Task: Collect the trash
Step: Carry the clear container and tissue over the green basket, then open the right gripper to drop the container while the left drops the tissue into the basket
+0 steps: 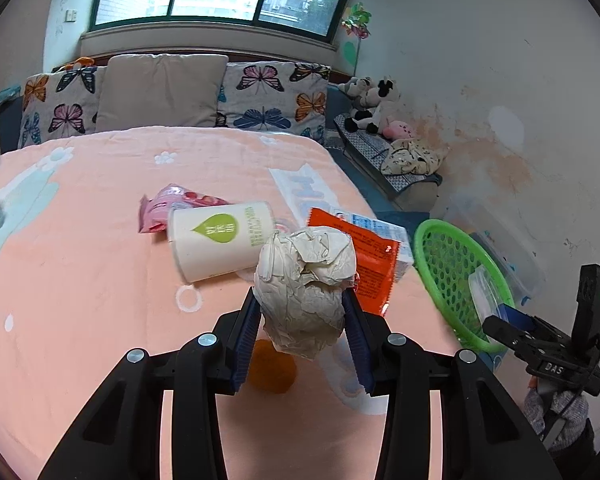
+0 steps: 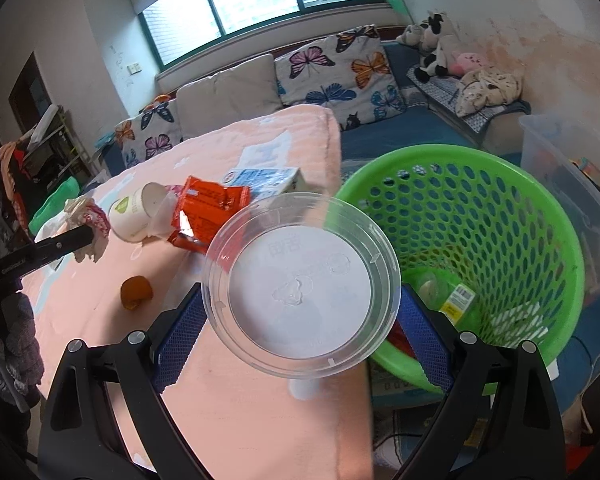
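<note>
The right gripper [image 2: 300, 328] pinches a clear lid [image 2: 300, 284] just left of the green basket [image 2: 540, 216], nearer it than the left gripper [image 1: 305, 336], which clamps a crumpled paper ball [image 1: 306, 280].

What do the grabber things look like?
Both are black plastic. The left gripper and right gripper have bumpy blue pads and round silver bolts. Seen from the side, the right one has "DAS" lettering and a green light. The person wears grey knit sleeves.
</note>
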{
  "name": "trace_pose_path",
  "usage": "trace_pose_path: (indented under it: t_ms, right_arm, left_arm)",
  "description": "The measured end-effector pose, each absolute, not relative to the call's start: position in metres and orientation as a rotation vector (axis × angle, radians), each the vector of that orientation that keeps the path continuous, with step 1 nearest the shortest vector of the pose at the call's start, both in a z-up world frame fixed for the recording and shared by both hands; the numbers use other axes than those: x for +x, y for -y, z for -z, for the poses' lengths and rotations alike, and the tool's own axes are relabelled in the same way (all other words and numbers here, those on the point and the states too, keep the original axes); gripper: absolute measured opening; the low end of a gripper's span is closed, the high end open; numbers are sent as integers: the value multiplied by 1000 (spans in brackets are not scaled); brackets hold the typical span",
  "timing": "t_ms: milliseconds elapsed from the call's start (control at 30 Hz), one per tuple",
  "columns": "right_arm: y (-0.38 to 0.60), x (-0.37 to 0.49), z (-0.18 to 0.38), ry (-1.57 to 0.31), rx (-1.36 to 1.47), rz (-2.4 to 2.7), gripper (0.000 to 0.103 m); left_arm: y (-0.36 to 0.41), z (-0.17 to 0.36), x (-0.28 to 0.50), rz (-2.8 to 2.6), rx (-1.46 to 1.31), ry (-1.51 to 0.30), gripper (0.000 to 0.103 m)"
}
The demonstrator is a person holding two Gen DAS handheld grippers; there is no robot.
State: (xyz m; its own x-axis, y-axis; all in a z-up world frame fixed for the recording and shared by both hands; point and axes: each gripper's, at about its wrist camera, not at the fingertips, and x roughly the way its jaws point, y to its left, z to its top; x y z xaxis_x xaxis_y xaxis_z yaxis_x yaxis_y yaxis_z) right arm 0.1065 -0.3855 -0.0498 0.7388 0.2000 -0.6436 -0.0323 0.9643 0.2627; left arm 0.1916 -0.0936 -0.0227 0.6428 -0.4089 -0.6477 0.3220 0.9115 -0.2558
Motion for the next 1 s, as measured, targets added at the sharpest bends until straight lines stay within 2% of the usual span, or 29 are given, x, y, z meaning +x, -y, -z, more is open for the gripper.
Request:
trace_pose_path:
  t_ms: [633, 1000]
  right_arm:
    - [463, 119, 78, -794, 279, 12, 93]
    - [482, 114, 75, -773, 294, 30, 93]
  left_arm:
    - [194, 10, 210, 567, -24, -781, 40]
    - [254, 10, 221, 634, 54, -798, 40]
